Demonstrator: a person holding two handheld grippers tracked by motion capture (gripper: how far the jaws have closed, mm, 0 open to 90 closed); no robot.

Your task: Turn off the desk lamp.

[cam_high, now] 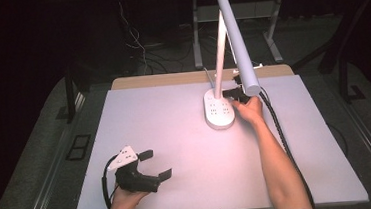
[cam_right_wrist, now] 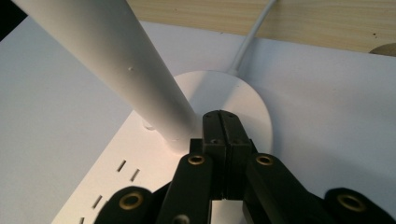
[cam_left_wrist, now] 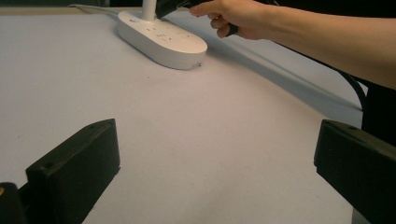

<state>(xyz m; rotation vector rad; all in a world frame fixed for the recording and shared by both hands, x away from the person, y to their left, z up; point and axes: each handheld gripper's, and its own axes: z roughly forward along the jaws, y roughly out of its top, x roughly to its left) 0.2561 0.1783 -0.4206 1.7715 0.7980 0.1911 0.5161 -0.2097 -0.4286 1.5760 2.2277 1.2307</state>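
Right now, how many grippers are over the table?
2. The left gripper is near the front left of the table, jaws open; the right gripper is at the lamp base, jaws shut.

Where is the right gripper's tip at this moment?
In the high view, the right gripper sits right of centre over the lamp base, jaws shut beside the lamp post.

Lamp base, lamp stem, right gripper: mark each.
Lamp base [cam_high: 219,113], high view, top face with the sockets.
Lamp stem [cam_right_wrist: 121,65], right gripper view, middle of the white tube.
Right gripper [cam_right_wrist: 221,122], right gripper view, tips of its shut jaws over the base.
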